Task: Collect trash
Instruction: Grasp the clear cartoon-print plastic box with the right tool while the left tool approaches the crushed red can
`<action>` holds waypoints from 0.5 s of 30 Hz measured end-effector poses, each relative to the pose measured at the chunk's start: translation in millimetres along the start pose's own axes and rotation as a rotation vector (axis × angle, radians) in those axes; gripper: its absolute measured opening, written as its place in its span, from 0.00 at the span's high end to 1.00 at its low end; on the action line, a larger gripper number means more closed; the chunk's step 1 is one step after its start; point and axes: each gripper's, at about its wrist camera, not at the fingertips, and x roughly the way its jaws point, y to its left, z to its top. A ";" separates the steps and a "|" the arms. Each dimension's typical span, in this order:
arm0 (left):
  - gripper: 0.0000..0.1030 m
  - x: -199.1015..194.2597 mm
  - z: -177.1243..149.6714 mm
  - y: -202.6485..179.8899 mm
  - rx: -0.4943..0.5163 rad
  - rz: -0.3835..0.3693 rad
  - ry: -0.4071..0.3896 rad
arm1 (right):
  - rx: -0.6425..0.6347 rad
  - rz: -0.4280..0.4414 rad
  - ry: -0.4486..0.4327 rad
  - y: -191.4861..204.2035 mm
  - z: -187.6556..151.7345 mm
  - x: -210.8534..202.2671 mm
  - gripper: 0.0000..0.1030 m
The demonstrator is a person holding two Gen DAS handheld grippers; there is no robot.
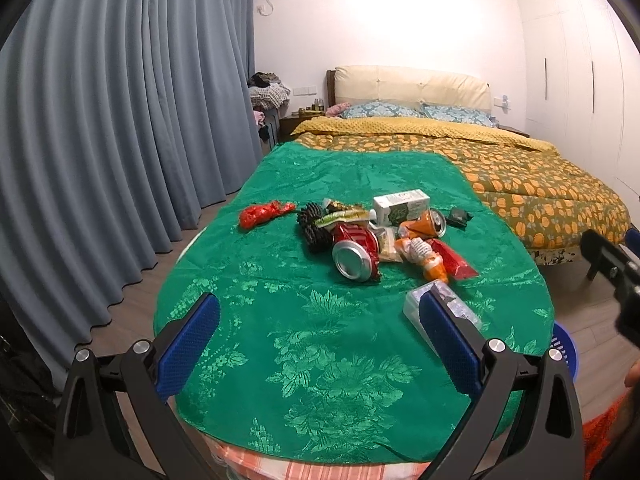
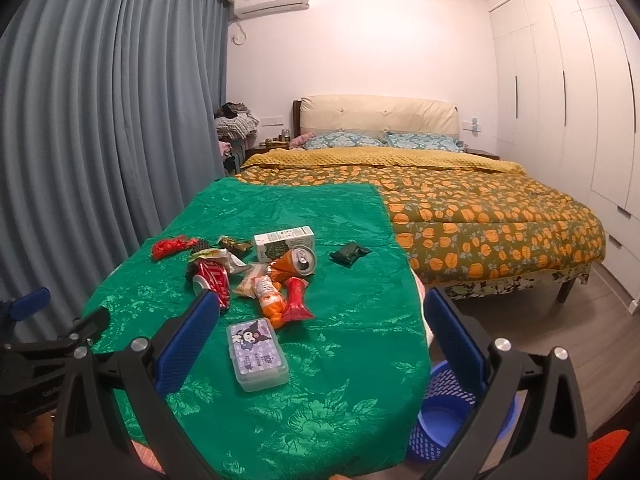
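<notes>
A heap of trash lies mid-table on the green cloth (image 1: pixel 320 340): a crushed red can (image 1: pixel 356 254), an orange can (image 1: pixel 428 224), a white carton (image 1: pixel 400 206), a red wrapper (image 1: pixel 262 214), orange and red packets (image 1: pixel 434 264) and a dark packet (image 1: pixel 458 216). The same heap shows in the right wrist view, with the red can (image 2: pixel 210 278), carton (image 2: pixel 284 242) and orange can (image 2: pixel 298 262). My left gripper (image 1: pixel 320 336) is open and empty, short of the heap. My right gripper (image 2: pixel 320 338) is open and empty above a clear plastic box (image 2: pixel 256 354).
A blue basket (image 2: pixel 444 420) stands on the floor by the table's right edge, also showing in the left wrist view (image 1: pixel 564 346). A bed (image 2: pixel 480 216) lies beyond the table. Grey curtains (image 1: pixel 100 140) hang at the left. White wardrobes (image 2: pixel 580 100) line the right wall.
</notes>
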 end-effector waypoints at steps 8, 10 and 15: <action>0.04 44.4 -17.2 -1.2 0.005 -0.052 0.099 | -0.001 0.107 0.061 -4.2 -17.9 25.4 0.04; 0.04 59.3 -22.1 -4.1 0.015 -0.085 0.135 | -0.013 0.122 0.090 -3.0 -23.0 34.3 0.04; 0.04 99.0 -33.0 -6.0 0.007 -0.144 0.233 | -0.052 0.127 0.207 -0.5 -45.5 66.4 0.04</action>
